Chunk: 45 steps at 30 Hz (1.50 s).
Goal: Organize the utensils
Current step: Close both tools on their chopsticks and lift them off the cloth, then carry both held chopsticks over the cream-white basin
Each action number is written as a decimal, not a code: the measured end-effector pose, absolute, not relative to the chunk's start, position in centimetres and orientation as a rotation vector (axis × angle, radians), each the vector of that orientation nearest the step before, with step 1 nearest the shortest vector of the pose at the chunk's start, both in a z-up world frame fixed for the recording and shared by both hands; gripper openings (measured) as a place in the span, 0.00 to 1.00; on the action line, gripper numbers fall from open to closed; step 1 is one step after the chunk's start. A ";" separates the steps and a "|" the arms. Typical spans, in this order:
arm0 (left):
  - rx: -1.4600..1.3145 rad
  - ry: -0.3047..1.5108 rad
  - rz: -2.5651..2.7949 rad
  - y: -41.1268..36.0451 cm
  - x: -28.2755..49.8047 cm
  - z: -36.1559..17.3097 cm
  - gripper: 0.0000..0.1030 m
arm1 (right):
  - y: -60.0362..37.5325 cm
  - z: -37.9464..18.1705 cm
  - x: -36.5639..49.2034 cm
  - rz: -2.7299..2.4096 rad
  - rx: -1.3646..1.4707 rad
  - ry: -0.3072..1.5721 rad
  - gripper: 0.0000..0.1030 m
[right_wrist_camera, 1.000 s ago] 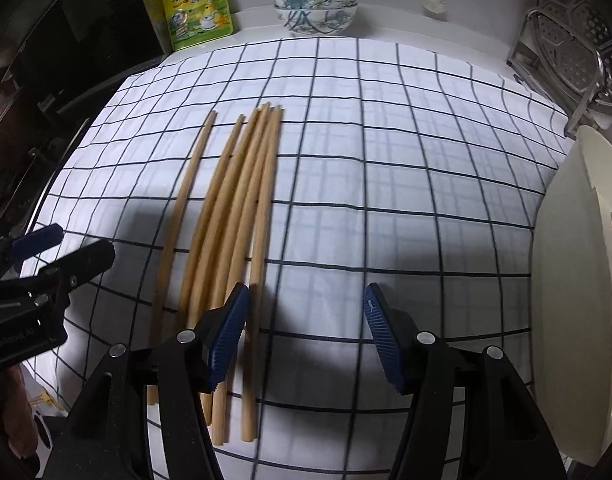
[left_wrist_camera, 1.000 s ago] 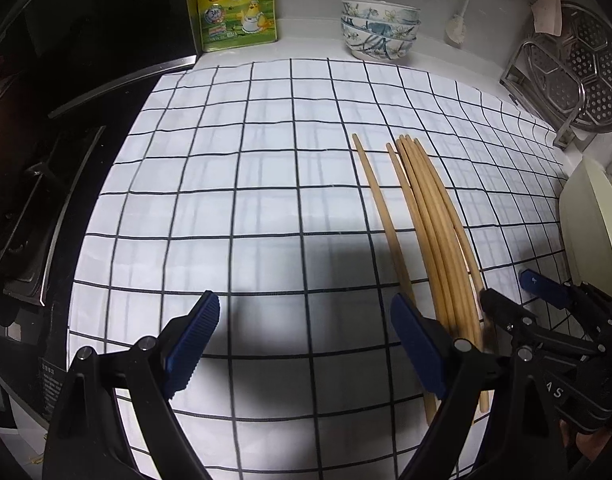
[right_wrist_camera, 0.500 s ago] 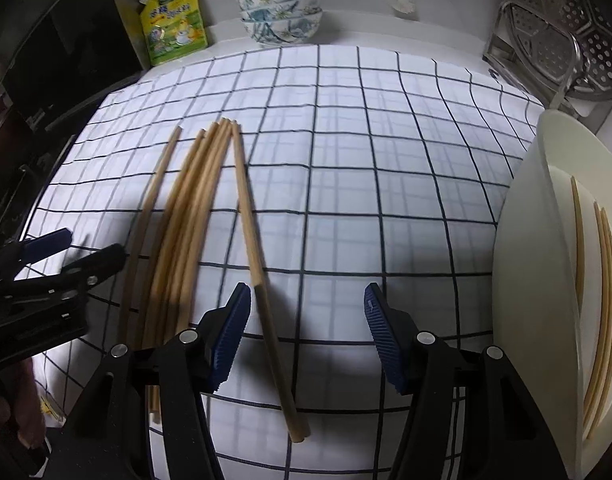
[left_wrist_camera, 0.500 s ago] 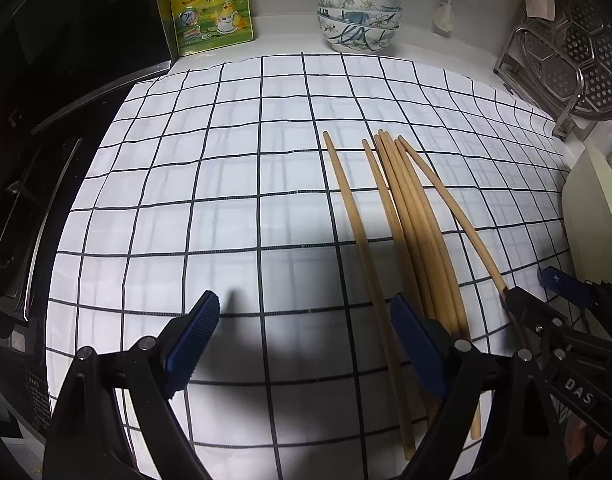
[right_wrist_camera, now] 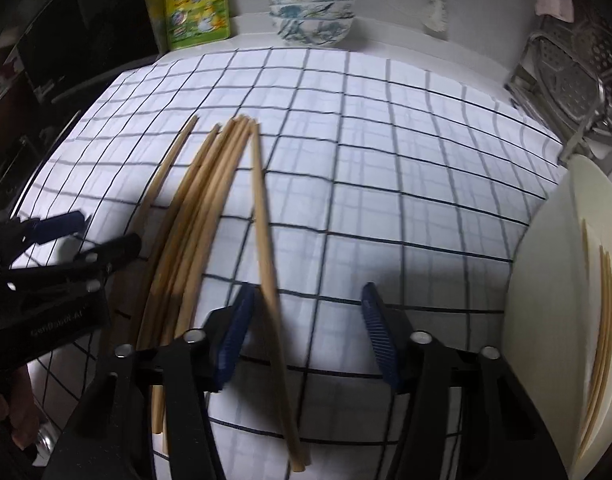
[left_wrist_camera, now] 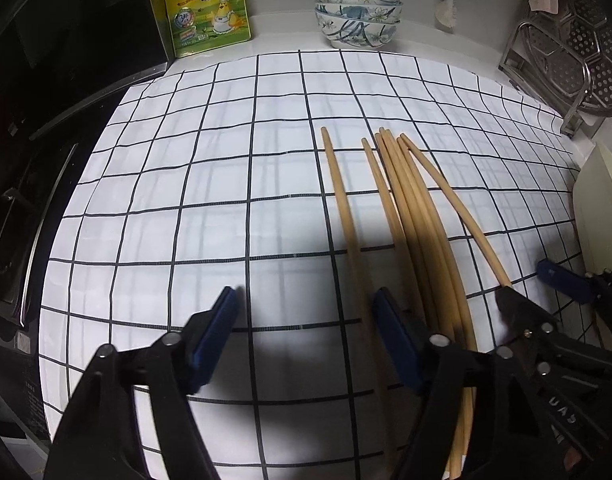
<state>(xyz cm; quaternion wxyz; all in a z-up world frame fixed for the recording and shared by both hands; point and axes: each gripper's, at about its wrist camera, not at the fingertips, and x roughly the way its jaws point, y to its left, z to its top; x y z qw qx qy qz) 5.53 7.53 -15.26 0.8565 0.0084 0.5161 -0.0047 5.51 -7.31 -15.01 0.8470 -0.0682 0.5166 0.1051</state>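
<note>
Right wrist view: wooden chopsticks [right_wrist_camera: 194,216] are lying bunched on the checked cloth [right_wrist_camera: 385,160] covering the table, one chopstick [right_wrist_camera: 272,280] angling away between the closing jaws of the right gripper [right_wrist_camera: 304,334], apparently not yet pinched. Left gripper [left_wrist_camera: 306,340] jaws are closing over one chopstick [left_wrist_camera: 355,264], not yet touching it. More chopsticks are sitting in the cream holder [right_wrist_camera: 553,280] at right.

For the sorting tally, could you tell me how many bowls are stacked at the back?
3 bowls, nested in one stack on the counter behind the checked cloth, right of the yellow pouch; a further one hidden inside is possible.
</note>
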 end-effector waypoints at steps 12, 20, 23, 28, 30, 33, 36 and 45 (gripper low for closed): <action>-0.029 1.116 -0.053 8.3 5.9 -14.2 0.07 | -6.7 -14.2 5.7 0.285 -0.076 1.104 0.06; -0.020 1.070 -0.091 7.9 4.9 -9.7 0.07 | -8.0 -10.0 4.9 0.308 0.045 1.059 0.06; -0.010 1.035 -0.118 6.8 4.5 -7.4 0.07 | -8.8 -7.8 4.3 0.317 0.070 1.019 0.06; 0.017 0.973 -0.186 3.5 4.1 -4.2 0.07 | -11.8 -4.6 3.0 0.286 0.099 0.952 0.06; 0.026 0.954 -0.222 1.7 4.1 -3.2 0.07 | -13.5 -3.7 2.5 0.258 0.115 0.933 0.06; 0.044 0.930 -0.294 -2.0 4.0 -2.0 0.07 | -17.7 -2.5 1.3 0.185 0.151 0.904 0.06; 0.069 0.912 -0.369 -6.1 3.9 -1.3 0.07 | -21.5 -2.0 0.3 0.112 0.172 0.886 0.06; 0.142 0.904 -0.583 -18.6 4.2 -1.9 0.07 | -33.0 -3.7 -2.2 -0.099 0.272 0.899 0.06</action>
